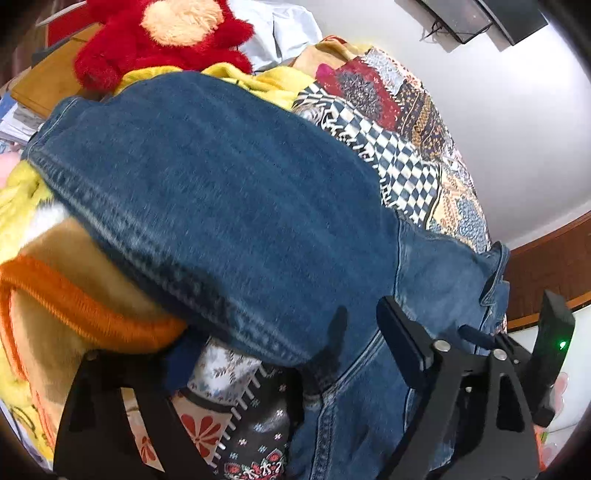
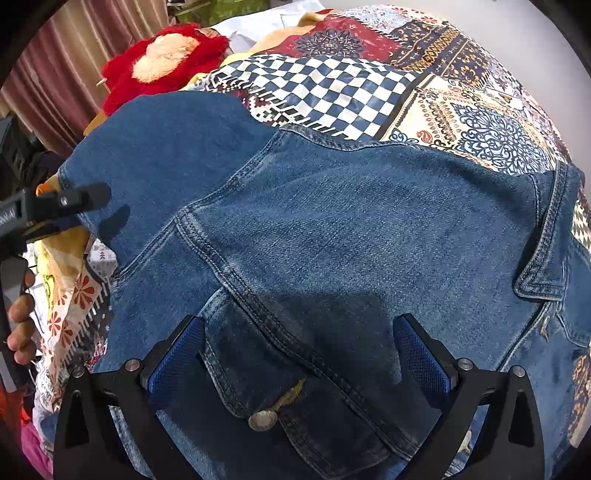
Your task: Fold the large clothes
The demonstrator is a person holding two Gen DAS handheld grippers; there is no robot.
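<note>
A blue denim jacket lies spread on a patchwork bedspread, collar at the right and a buttoned chest pocket near me. Its sleeve stretches out to the left. My left gripper is open, its fingers apart on either side of the sleeve's near edge; it also shows in the right wrist view at the sleeve's left edge. My right gripper is open, hovering just over the chest pocket with nothing between its blue pads.
A red plush toy sits at the head of the bed. Yellow and orange blankets are piled left of the sleeve. A white wall and wooden trim lie past the bed's right edge.
</note>
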